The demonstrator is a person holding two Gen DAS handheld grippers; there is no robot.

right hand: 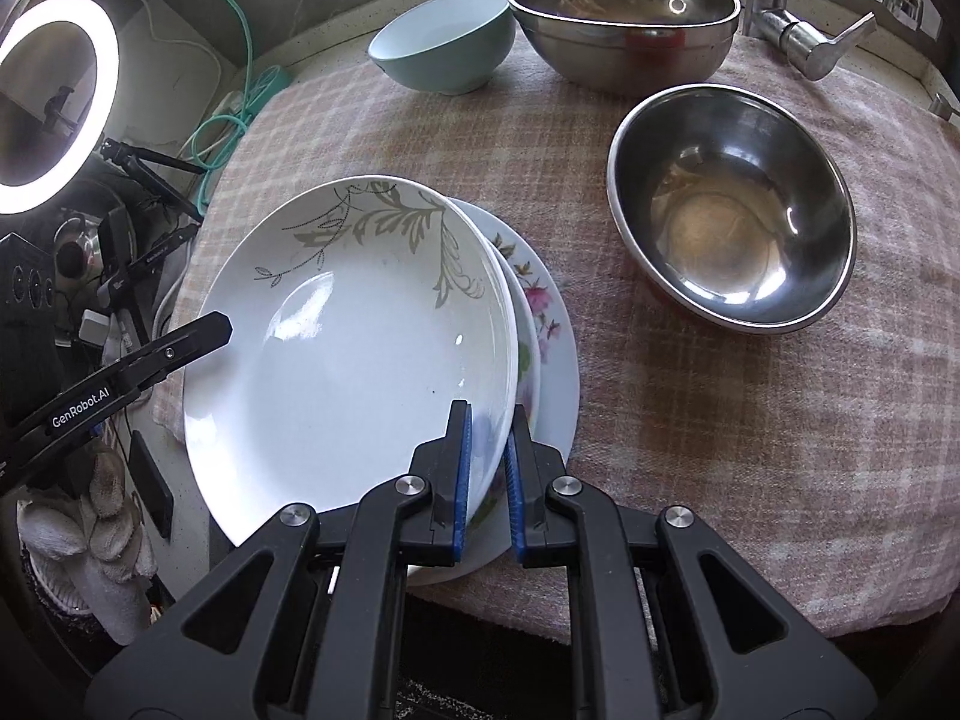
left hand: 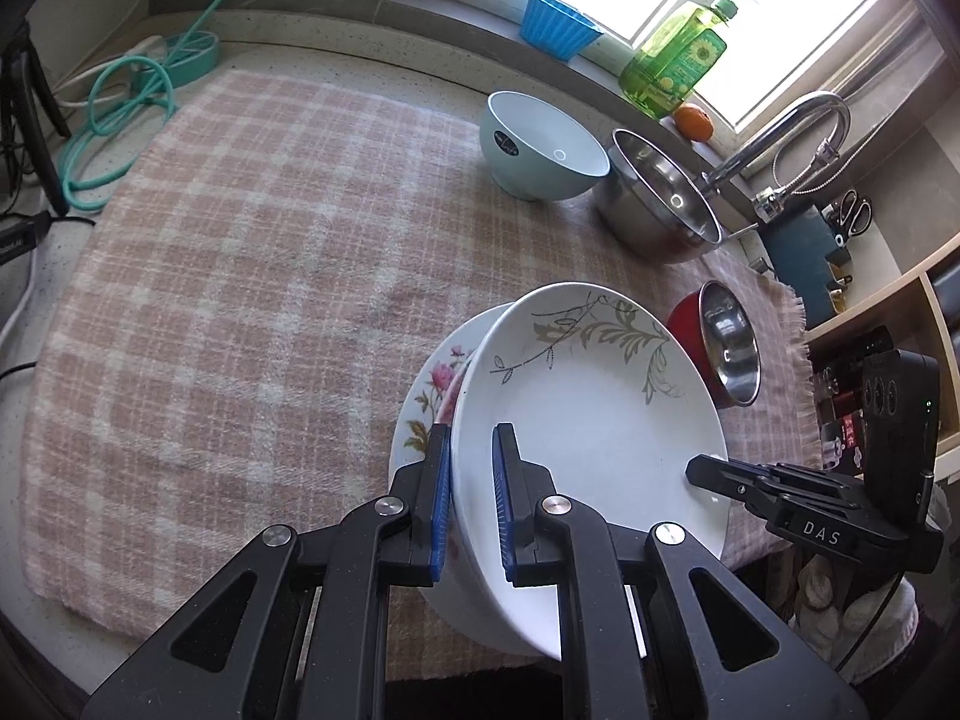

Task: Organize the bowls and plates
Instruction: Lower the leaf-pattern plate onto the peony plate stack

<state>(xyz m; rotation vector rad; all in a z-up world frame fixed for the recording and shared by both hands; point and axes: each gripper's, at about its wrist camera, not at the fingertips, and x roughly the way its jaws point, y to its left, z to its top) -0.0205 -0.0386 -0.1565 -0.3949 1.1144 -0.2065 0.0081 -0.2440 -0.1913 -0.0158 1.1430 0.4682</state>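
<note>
A: We note both tools clamped on the leaf-print plate: left gripper pinching one rim, right gripper the opposite rim. Glossy white ceramic, shallow, grey-green sprig.

B: Agreed. It sits tilted over the rose-print plate, which lies on the pink checked cloth, woolly and fringed.

A: Beyond we log a pale blue bowl, a large steel bowl, and a smaller steel bowl, red outside.
</note>
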